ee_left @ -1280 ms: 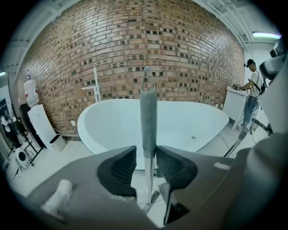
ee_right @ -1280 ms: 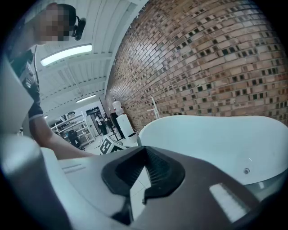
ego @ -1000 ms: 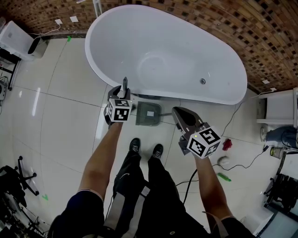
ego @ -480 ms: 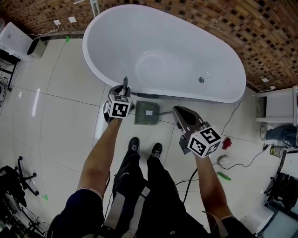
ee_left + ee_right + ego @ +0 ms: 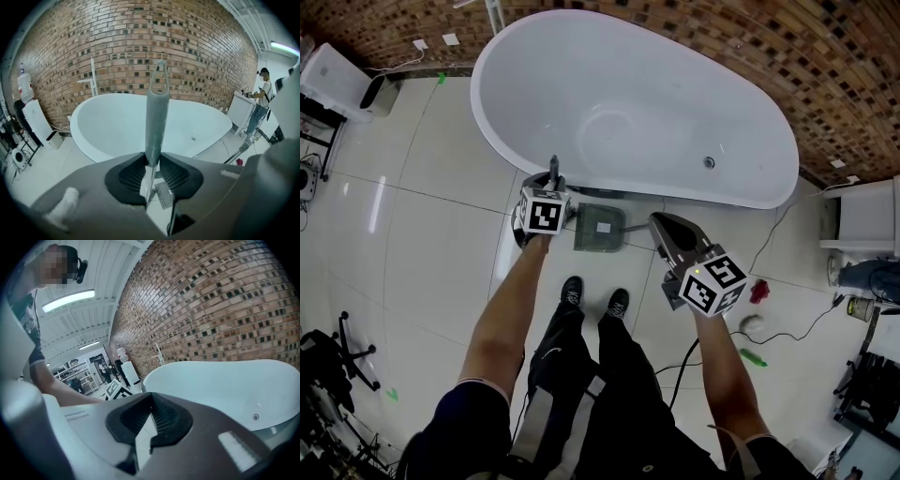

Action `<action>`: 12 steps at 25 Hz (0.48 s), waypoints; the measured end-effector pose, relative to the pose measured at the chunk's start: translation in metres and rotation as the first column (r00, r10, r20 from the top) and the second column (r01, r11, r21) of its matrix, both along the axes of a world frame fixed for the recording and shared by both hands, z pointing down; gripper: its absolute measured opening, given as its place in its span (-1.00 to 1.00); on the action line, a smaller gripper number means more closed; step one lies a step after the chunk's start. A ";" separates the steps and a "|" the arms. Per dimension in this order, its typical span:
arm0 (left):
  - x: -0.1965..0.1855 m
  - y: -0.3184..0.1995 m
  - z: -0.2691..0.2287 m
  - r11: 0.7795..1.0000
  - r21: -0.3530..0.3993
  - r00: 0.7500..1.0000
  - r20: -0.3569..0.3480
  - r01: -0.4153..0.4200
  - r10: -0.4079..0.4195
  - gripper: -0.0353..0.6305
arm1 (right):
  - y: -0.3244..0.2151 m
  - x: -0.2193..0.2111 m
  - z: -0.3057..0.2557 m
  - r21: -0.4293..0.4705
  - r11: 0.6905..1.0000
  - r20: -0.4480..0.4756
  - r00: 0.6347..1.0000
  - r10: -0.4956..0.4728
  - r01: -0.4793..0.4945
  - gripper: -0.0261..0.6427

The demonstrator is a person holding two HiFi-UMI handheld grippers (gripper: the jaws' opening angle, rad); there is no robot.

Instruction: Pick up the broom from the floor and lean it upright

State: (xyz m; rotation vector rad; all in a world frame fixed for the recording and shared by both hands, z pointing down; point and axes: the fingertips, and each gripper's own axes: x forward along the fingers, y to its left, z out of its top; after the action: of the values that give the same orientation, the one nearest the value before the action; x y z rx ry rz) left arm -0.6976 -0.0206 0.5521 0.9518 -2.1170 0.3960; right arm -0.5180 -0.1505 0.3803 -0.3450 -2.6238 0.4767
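The broom stands upright in front of the bathtub (image 5: 750,192). Its grey handle (image 5: 157,117), with a hanging loop at the top, rises between the jaws of my left gripper (image 5: 152,169). In the head view the handle tip (image 5: 553,167) sticks up past the left gripper (image 5: 551,185). The broom's grey head (image 5: 598,228) rests on the floor tiles. The left jaws have just been closing and their pads now press on the handle. My right gripper (image 5: 668,232) hovers to the right of the broom head. Only a narrow gap separates its jaws (image 5: 149,420), which hold nothing.
The white bathtub (image 5: 93,140) fills the far side against a brick wall. A red thing (image 5: 757,292), a green thing (image 5: 750,357) and a black cable (image 5: 787,333) lie on the floor to the right. White units stand at both edges. A person (image 5: 263,98) stands far right.
The left gripper's marker cube has shifted slightly toward the tub with the broom handle between the jaws. The right gripper has kept still.
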 end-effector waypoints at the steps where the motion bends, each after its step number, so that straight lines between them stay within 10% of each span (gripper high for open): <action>1: -0.001 0.004 0.000 1.000 -0.006 1.000 -0.002 0.014 -0.014 -0.61 | 0.000 0.000 0.000 -0.001 1.000 0.001 1.000 -0.002 0.002 -0.92; 12: -0.041 0.062 -0.008 0.974 -0.051 0.974 0.074 0.219 -0.215 -0.58 | 0.013 -0.013 -0.002 -0.005 0.999 0.009 0.999 -0.043 0.043 -0.92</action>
State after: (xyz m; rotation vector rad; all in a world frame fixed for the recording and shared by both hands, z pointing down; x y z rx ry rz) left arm -0.7382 0.0419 0.5441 0.6722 -2.2317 0.3813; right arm -0.5312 -0.1371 0.3786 -0.4054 -2.6188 0.4684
